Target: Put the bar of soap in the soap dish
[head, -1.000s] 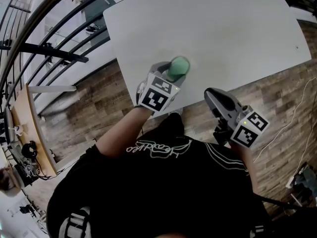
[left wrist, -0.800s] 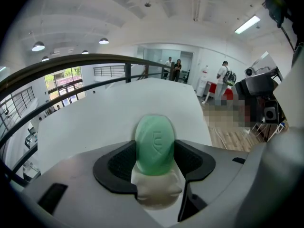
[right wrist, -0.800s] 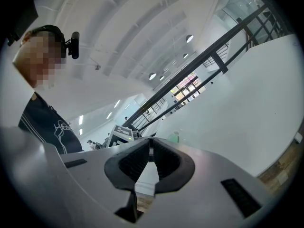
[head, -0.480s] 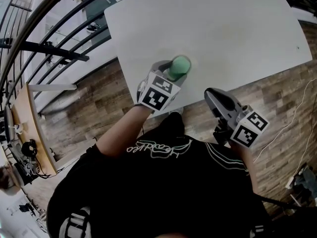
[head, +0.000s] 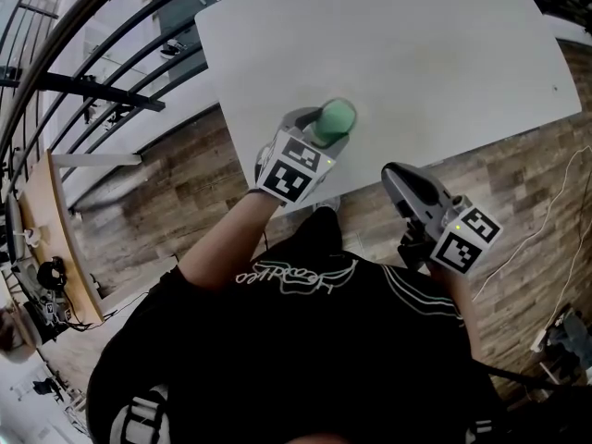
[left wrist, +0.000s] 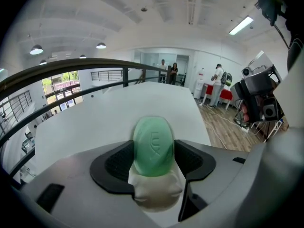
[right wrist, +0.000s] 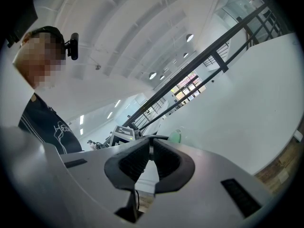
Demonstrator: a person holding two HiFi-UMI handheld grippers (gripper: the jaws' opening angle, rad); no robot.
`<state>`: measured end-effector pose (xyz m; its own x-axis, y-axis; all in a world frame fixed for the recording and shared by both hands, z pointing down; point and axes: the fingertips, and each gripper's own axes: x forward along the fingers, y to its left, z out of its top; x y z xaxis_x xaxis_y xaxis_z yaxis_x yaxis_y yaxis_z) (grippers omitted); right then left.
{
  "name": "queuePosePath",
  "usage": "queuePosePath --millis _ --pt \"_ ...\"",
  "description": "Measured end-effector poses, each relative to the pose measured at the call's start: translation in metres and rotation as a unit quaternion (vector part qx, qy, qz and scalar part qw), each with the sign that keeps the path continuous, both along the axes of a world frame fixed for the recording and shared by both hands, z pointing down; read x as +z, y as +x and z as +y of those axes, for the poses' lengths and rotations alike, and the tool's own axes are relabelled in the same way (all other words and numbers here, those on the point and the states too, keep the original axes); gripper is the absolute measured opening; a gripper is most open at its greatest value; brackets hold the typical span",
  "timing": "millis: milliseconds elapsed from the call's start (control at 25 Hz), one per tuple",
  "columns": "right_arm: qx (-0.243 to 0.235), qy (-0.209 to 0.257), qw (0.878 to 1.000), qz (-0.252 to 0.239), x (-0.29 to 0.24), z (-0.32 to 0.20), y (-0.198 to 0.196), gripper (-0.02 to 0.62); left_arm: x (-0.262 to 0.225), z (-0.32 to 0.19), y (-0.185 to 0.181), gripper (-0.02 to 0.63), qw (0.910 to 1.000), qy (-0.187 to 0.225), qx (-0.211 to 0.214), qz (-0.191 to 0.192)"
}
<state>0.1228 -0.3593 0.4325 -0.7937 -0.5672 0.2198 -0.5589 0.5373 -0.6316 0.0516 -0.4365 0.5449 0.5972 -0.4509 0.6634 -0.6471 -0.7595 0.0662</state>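
Note:
A green oval bar of soap (head: 335, 118) (left wrist: 153, 146) stands on edge between the pads of my left gripper (head: 326, 133) (left wrist: 153, 159), which is shut on it near the front edge of the white table (head: 416, 54). Directly under the soap, in the left gripper view, lies a whitish soap dish (left wrist: 156, 193), and the soap's lower end reaches into it. My right gripper (head: 396, 176) (right wrist: 151, 147) hangs off the table's front edge over the wooden floor, jaws shut with nothing in them. The soap (right wrist: 175, 137) shows small beyond its tips.
The white tabletop stretches away behind the soap with nothing else on it. A dark railing (head: 111, 54) runs along the table's left side. Wooden floor (head: 518, 183) lies to the right. Several people (left wrist: 218, 82) stand far off in the room.

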Motion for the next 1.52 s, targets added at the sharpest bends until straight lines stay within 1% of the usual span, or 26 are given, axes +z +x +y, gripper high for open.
queuePosePath --millis 80,240,360,520,640,720,880,920,960,1120,1200,1240,1280,1400,1520 --pt "0.0 0.0 1.0 0.001 0.0 0.0 0.0 0.029 -0.002 -0.001 0.002 0.286 1.0 0.003 0.004 0.008" --pt "-0.002 0.003 1.0 0.002 -0.002 0.005 0.001 0.029 -0.005 0.001 0.006 0.302 0.9999 0.007 0.007 0.008" --pt "-0.003 0.005 1.0 0.002 -0.004 0.008 0.003 0.029 -0.012 0.002 0.005 0.304 0.9998 0.015 0.003 0.009" --pt "-0.008 0.008 1.0 0.003 -0.008 0.01 0.004 0.029 -0.028 0.0 0.001 0.304 0.9991 0.035 -0.014 0.017" --pt "-0.017 0.013 1.0 0.003 -0.01 0.013 0.0 0.029 -0.039 0.005 -0.003 0.304 0.9986 0.042 -0.022 0.024" --pt "-0.021 0.019 1.0 0.003 -0.013 0.019 -0.002 0.029 -0.048 0.014 -0.004 0.302 0.9982 0.045 -0.022 0.033" --pt "-0.029 0.034 0.999 0.004 -0.024 0.028 -0.008 0.029 -0.072 0.034 -0.007 0.297 0.9965 0.042 -0.025 0.067" --pt "-0.032 0.038 0.999 0.005 -0.027 0.03 -0.009 0.029 -0.078 0.04 -0.008 0.275 0.996 0.041 -0.025 0.076" --pt "-0.034 0.041 0.999 0.005 -0.03 0.033 -0.01 0.029 -0.085 0.045 -0.009 0.237 0.9954 0.04 -0.026 0.083" --pt "-0.038 0.057 0.998 0.007 -0.042 0.046 -0.012 0.029 -0.113 0.071 -0.012 0.145 0.9923 0.046 -0.025 0.112" --pt "-0.038 0.067 0.997 0.008 -0.049 0.054 -0.013 0.029 -0.128 0.085 -0.013 0.082 0.9901 0.053 -0.023 0.128" --pt "-0.039 0.072 0.997 0.008 -0.053 0.058 -0.012 0.029 -0.136 0.092 -0.012 0.037 0.9887 0.057 -0.021 0.137" --pt "-0.039 0.077 0.996 0.008 -0.056 0.063 -0.011 0.029 -0.144 0.1 -0.009 0.011 0.987 0.061 -0.018 0.148" --pt "-0.04 0.088 0.995 0.009 -0.063 0.081 -0.006 0.029 -0.165 0.129 0.001 0.008 0.9819 0.07 -0.005 0.176" --pt "-0.042 0.098 0.994 0.01 -0.068 0.106 -0.005 0.029 -0.18 0.162 0.006 0.008 0.9783 0.076 0.007 0.193"
